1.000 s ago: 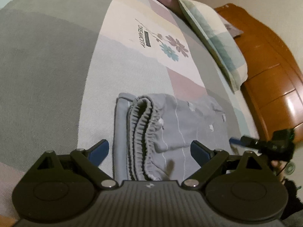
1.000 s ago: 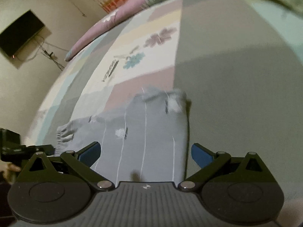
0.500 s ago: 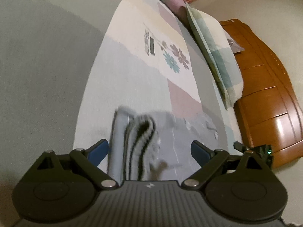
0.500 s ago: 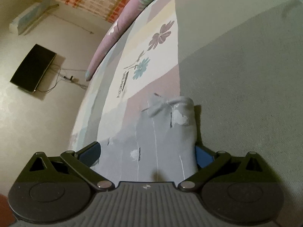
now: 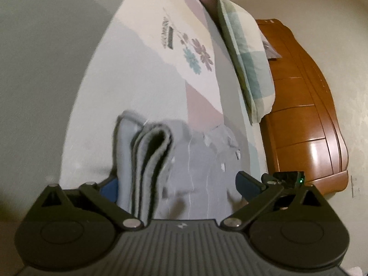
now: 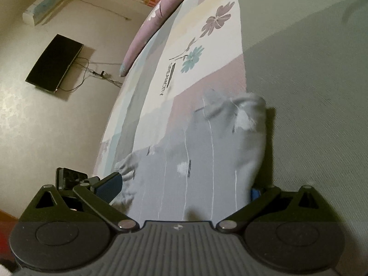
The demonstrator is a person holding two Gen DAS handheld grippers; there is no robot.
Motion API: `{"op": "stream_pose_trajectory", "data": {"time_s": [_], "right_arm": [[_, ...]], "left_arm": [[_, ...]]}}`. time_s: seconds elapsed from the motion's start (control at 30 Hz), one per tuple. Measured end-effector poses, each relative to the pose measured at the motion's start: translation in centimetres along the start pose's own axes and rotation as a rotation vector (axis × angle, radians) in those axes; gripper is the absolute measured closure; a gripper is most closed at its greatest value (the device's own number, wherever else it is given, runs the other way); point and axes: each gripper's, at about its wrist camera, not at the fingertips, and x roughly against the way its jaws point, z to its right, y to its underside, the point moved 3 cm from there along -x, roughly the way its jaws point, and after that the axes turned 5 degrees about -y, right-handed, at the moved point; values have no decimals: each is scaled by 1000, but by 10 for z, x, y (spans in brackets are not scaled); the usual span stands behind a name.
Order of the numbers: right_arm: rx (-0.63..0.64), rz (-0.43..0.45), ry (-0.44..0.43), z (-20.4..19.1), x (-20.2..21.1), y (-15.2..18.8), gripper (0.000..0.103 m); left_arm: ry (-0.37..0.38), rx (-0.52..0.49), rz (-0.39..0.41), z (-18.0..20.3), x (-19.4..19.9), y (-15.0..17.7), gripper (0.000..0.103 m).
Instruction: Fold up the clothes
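A grey garment [image 5: 197, 168] with thin white stripes lies folded on the patchwork bedsheet [image 5: 138, 73]. Its elastic waistband [image 5: 149, 161] is doubled over at the left end. My left gripper [image 5: 179, 185] straddles that end, jaws wide and still opening, cloth between them but not pinched. Its left finger is partly hidden behind the fold. In the right wrist view the garment [image 6: 197, 161] fills the gap of my right gripper [image 6: 182, 188], which stands open. The cloth's thick right edge covers most of its right finger. Each gripper shows at the edge of the other's view.
A checked pillow [image 5: 248, 64] and a wooden headboard [image 5: 306, 119] lie to the right in the left wrist view. A purple bolster [image 6: 147, 34], a wall television [image 6: 54, 62] and an air conditioner [image 6: 48, 2] show in the right wrist view. Grey sheet [image 6: 310, 103] spreads right of the garment.
Both grippers have come lower and closer over the garment and rolled. The cloth's ends now reach the fingers and hide part of the outer finger of each. The garment has kept its place.
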Motion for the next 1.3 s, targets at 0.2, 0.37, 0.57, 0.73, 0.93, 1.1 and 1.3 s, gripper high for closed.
{"op": "stream_pose_trajectory", "data": {"time_s": [0.2,0.37,0.57,0.73,0.93,1.1,1.3], "right_arm": [[5,-45,-45,-2,20,28,0],[5,-36,-48,-4,5,15,0],[25,-25,-44,-8,-5,8,0],[43,-32,-56,-10,2,25,0],[37,-6,-77,-9,-14,8,0],[75,-15,-75,-13,-18,11,0],[109,-3,-153,-7,1,26,3]], "left_arm": [[78,22,-23,-12,10,20,4],[65,-6,-31,-2,-7,1,4],[32,-72,-31,9,-14,-2,5],[49,-80,-25,1,-5,9,14],[26,-106,-44,8,-17,-3,16],[2,-127,-39,14,-21,-1,19],[20,-104,-51,-3,-8,9,41]]}}
